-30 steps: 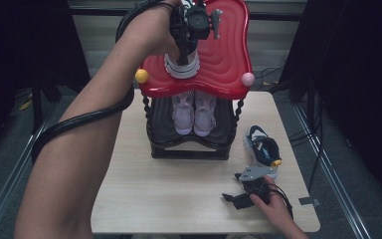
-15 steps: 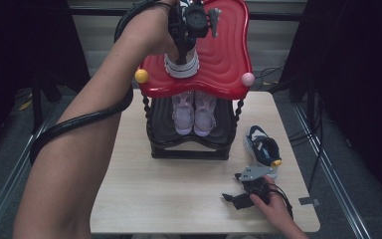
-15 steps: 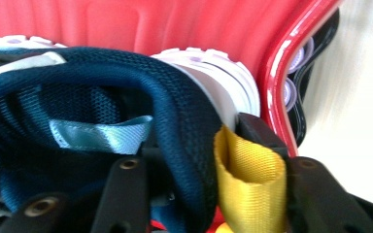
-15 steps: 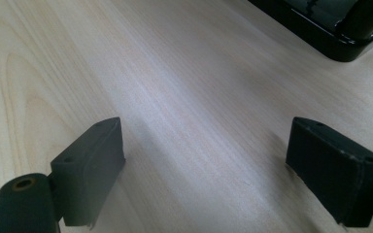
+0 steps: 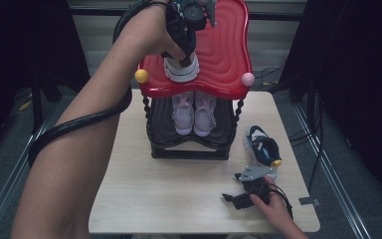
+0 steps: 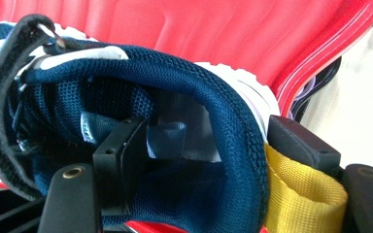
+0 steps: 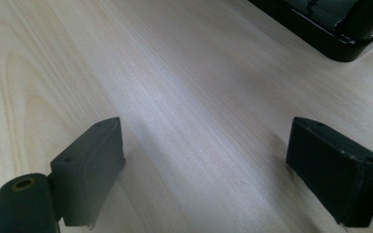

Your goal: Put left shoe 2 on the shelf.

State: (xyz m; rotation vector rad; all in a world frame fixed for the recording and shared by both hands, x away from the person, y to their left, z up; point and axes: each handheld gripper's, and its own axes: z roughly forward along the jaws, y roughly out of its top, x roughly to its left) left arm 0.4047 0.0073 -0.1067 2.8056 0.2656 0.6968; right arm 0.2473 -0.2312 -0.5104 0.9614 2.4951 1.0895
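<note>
Navy shoe (image 6: 189,97) on red top shelf (image 6: 233,34), heel collar between left gripper (image 6: 209,165) jaws, which have just been opening, one inside, one outside by yellow heel tab (image 6: 296,194). Right gripper (image 7: 213,165) wide open, empty, on desk (image 7: 184,87).

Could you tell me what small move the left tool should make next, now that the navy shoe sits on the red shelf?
Probably lift straight away: the left tool has just been opening, the navy shoe rests on the red shelf, and its heel wall sits between unpressed pads.

Left hand-held gripper (image 5: 181,50) has been opening; right hand-held gripper (image 7: 213,170) rests open.
</note>
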